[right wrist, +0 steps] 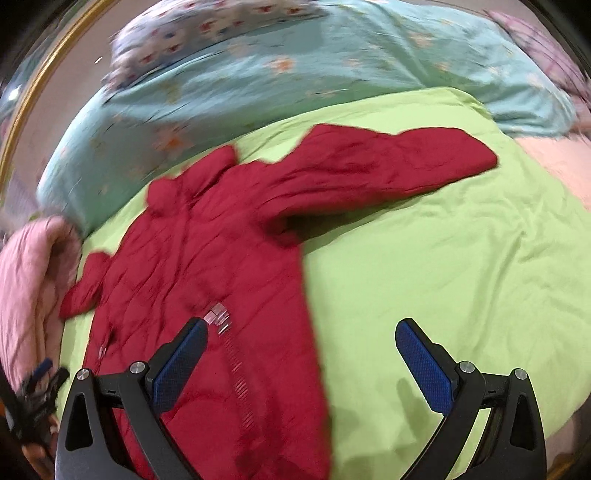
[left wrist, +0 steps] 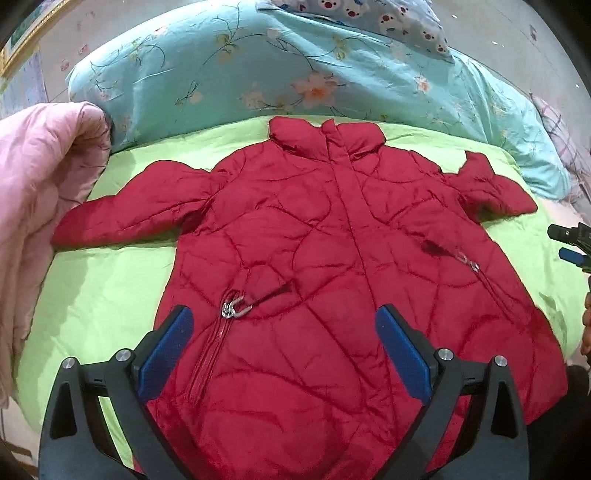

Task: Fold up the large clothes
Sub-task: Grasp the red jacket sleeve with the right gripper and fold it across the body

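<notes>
Red quilted jacket [left wrist: 332,236] spread front-up and flat on the lime-green sheet [left wrist: 110,288], collar toward the far bedding, hem nearest the cameras. Both sleeves out to the sides: 1 reaching toward the pink blanket [left wrist: 40,206] at the left edge, the other ending in a crumpled cuff at the right. Closed front placket down the middle, 2 slanted pocket zips, each with a silvery metal pull [left wrist: 232,308]. In the right wrist view, the right sleeve [right wrist: 388,162] lying long and straight across bare green, its cuff just short of a pink patch of cover.

Open sheet visible along both sides of the jacket, widest to the right of the body. Beyond the collar, a turquoise floral quilt [left wrist: 258,62] heaped along the far edge, a bear-print pillow [left wrist: 369,14] on top. Gold picture frame [left wrist: 26,40] at the upper left.

Left gripper [left wrist: 280,332] spread wide above the lower front of the jacket, blue pads apart, nothing between them. Right gripper [right wrist: 301,347] likewise spread wide and holding nothing, left finger over the jacket's side edge, right finger over bare sheet. Right wrist view motion-blurred, so contact with the fabric hard to judge. No readable writing on jacket or bedding.
</notes>
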Demonstrator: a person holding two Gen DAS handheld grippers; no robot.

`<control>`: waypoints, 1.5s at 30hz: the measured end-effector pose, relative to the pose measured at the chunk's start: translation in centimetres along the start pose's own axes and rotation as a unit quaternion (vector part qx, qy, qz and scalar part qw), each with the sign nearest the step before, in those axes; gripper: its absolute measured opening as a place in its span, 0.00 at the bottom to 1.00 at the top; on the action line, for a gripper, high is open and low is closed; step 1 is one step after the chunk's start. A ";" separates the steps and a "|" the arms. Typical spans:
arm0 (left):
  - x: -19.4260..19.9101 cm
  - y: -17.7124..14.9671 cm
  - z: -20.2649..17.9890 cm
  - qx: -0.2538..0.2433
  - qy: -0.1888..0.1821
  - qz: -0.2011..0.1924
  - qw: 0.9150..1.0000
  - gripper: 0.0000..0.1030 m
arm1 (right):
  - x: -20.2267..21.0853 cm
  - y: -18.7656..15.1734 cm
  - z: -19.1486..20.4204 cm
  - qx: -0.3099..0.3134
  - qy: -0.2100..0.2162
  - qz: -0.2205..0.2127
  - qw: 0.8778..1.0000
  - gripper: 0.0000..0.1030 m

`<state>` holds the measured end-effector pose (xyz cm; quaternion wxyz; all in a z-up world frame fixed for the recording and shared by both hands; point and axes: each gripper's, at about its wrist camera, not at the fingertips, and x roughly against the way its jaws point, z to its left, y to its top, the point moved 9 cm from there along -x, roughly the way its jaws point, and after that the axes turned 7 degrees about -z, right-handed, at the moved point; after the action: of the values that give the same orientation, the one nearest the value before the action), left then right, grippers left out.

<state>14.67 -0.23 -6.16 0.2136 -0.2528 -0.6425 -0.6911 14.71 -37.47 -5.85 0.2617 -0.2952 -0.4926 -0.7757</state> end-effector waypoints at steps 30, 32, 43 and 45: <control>-8.3 1.8 -1.7 -0.016 0.012 0.048 0.999 0.97 | -14.6 11.6 -21.8 -0.204 -0.083 -0.044 0.975 0.53; -8.8 1.8 -1.9 -0.016 0.010 0.052 0.998 0.97 | -15.1 12.1 -22.7 -0.219 -0.079 -0.052 0.971 0.52; -9.9 2.1 -2.4 -0.012 0.003 0.058 0.998 0.97 | -14.8 14.8 -22.3 -0.215 -0.048 -0.104 0.970 0.09; -10.0 2.2 -2.3 -0.007 0.001 0.059 0.998 0.97 | -13.6 15.7 -21.1 -0.197 -0.040 -0.122 0.972 0.08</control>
<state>23.65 -2.97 -10.78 0.2528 -0.2908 -0.6214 -0.6822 30.82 -61.16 -13.23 0.0822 -0.3094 -0.3721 -0.8712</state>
